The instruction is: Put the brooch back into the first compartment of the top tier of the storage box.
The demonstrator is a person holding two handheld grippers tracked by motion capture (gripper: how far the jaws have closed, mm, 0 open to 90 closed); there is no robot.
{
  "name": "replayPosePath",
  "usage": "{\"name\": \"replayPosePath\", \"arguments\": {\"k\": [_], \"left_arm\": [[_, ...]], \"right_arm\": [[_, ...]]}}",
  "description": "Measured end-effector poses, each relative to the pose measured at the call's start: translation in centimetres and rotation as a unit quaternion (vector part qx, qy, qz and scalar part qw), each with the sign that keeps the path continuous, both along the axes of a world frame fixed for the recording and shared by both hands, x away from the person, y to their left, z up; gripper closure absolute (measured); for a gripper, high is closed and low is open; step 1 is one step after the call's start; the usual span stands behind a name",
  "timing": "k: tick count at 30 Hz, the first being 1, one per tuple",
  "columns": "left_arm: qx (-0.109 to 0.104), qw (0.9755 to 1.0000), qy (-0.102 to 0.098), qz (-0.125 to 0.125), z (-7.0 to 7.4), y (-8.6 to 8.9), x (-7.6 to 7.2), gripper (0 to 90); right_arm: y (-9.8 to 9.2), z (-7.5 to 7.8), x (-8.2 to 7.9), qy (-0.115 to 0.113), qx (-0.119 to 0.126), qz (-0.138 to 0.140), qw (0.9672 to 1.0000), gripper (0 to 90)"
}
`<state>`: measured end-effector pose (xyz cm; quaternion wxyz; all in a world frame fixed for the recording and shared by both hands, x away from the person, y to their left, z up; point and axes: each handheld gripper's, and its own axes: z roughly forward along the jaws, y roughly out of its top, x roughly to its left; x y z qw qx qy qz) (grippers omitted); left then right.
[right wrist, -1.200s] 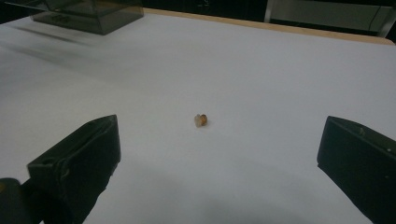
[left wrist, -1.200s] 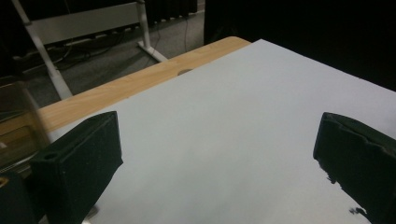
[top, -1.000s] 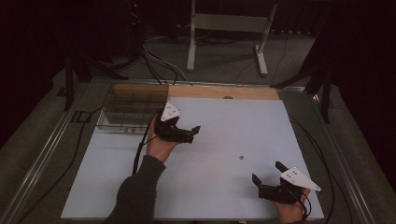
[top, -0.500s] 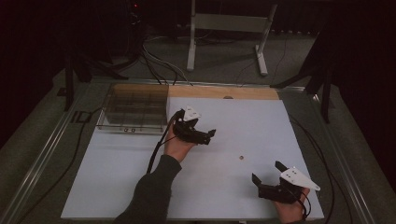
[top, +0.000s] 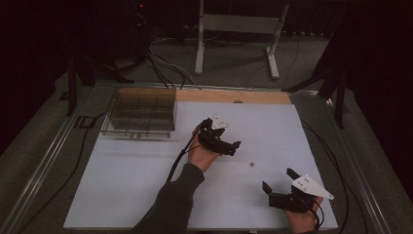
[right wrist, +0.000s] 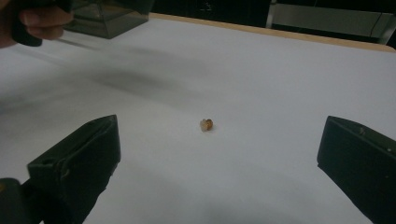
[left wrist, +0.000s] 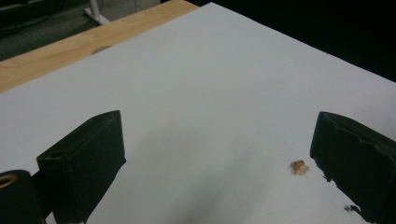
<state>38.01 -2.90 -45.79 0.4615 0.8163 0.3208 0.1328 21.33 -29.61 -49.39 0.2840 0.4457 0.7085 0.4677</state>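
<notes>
A tiny tan-and-white nugget [top: 252,165] lies on the white sheet. My left gripper [top: 233,147] hovers open just left of it; in the left gripper view the nugget [left wrist: 299,167] sits close to the right jaw and nothing is between the jaws. Near the table's front right corner my right gripper [top: 278,179] rests open. In the right gripper view the nugget [right wrist: 207,124] lies ahead, between the lines of the two wide-spread jaws [right wrist: 219,163].
A clear compartment box [top: 139,116] stands at the back left of the white sheet [top: 122,170]. A wooden strip [top: 234,96] runs along the far edge. Cables [top: 175,161] trail from the left gripper. A metal stand [top: 238,29] is on the floor beyond.
My left gripper has travelled rightward and nearer, from beside the clear box to just short of the nugget. The right gripper has stayed put.
</notes>
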Motion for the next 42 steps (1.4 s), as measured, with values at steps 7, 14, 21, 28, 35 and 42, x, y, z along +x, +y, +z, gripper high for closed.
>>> {"name": "replayPosePath", "arguments": {"k": [7,14,21,28,35,42], "left_arm": [[0.009,0.9998,0.008,-0.016,-0.9,-1.9,-0.1,3.9],[0.014,0.9994,0.019,-0.027,-1.9,-3.5,-0.3,3.9],[0.024,0.9985,0.031,-0.038,-2.8,-4.8,-0.5,4.4],[0.042,0.996,0.053,-0.058,-3.7,-6.5,-0.9,7.9],[0.07,0.9911,0.079,-0.082,-4.3,-8.0,-0.9,31.5],[0.085,0.986,0.089,-0.113,-5.1,-8.6,-1.2,59.1]], "right_arm": [[-0.1,0.1,0.0,-0.002,-0.002,0.0,1.0,0.0],[-0.2,0.1,-0.1,-0.004,-0.001,0.0,1.0,0.0],[-0.4,0.2,-0.1,-0.002,0.001,-0.002,1.0,0.0],[-0.4,0.2,-0.2,-0.002,0.001,-0.001,1.0,0.0],[-0.5,0.3,-0.2,-0.003,0.005,-0.003,1.0,0.0],[-0.6,0.3,-0.2,-0.004,0.007,-0.003,1.0,0.0]]}}
